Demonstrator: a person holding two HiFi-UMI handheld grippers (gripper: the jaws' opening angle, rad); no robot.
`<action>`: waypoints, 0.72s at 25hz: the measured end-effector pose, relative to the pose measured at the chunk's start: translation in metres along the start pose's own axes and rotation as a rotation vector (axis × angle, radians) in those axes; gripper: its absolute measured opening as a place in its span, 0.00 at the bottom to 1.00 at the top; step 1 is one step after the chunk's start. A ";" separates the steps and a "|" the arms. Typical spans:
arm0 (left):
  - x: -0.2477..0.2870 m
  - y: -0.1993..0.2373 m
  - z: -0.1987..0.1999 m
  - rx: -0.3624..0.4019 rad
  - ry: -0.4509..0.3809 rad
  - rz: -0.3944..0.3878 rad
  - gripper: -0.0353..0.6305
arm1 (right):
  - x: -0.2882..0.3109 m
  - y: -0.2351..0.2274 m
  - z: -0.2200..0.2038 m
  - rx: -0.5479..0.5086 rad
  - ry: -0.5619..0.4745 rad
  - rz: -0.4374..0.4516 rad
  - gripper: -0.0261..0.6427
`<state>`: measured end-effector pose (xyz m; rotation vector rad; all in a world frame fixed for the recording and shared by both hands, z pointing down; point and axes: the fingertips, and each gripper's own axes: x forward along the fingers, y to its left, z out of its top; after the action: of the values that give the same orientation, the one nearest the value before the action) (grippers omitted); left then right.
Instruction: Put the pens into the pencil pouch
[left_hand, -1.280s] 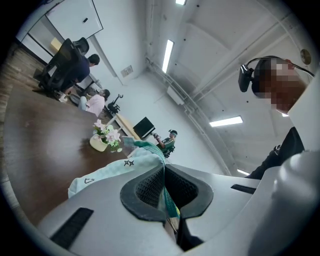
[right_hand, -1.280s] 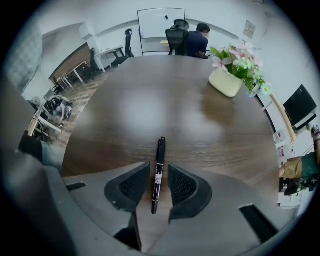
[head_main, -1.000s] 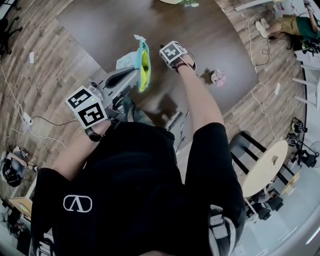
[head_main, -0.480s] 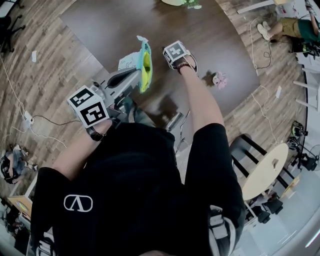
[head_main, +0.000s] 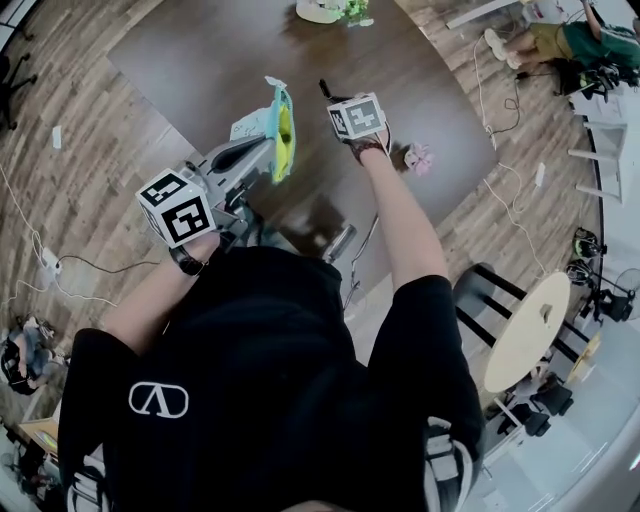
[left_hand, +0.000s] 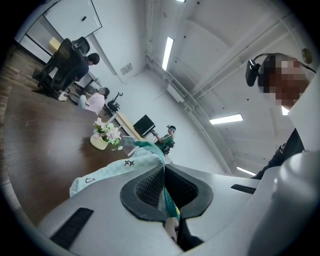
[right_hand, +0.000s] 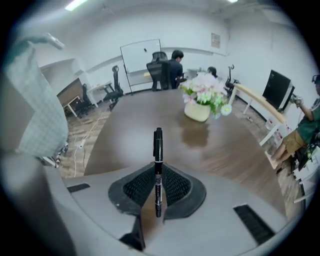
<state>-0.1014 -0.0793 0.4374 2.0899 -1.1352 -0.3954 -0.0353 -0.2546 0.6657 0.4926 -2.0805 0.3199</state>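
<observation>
In the head view my left gripper (head_main: 262, 152) reaches out level over the dark table (head_main: 190, 60) with the pencil pouch (head_main: 283, 125) hanging from its tip. The yellow lining shows, so I judge the mouth is turned up to give me a gap to aim at. My right gripper (head_main: 332, 95) sits just beside the pouch, on its right and clear of the tabletop, tilted downward toward that opening. In the left gripper view the jaws are squeezed together on the pouch's teal rim, and the pale fabric falls away ahead of them. I pinch the rim, not the body, probably so the mouth doesn't collapse. In the right gripper view the jaws have just been closing and now clamp a black pen (right_hand: 158, 165) between the pads. It points straight out along them, with a good length past the tips to lead into the pouch. The pouch's fabric fills that view's left edge, so it is close.
</observation>
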 end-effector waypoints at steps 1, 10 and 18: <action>0.005 -0.001 0.001 0.005 0.004 -0.008 0.07 | -0.017 -0.003 0.014 -0.006 -0.055 -0.017 0.10; 0.017 -0.015 0.009 0.050 0.016 -0.092 0.07 | -0.176 0.014 0.094 -0.016 -0.515 -0.174 0.10; 0.040 -0.028 0.014 0.073 0.021 -0.138 0.07 | -0.307 0.043 0.114 -0.010 -0.953 -0.332 0.10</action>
<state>-0.0699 -0.1086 0.4100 2.2384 -1.0101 -0.4019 0.0063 -0.1964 0.3432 1.1243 -2.8298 -0.1725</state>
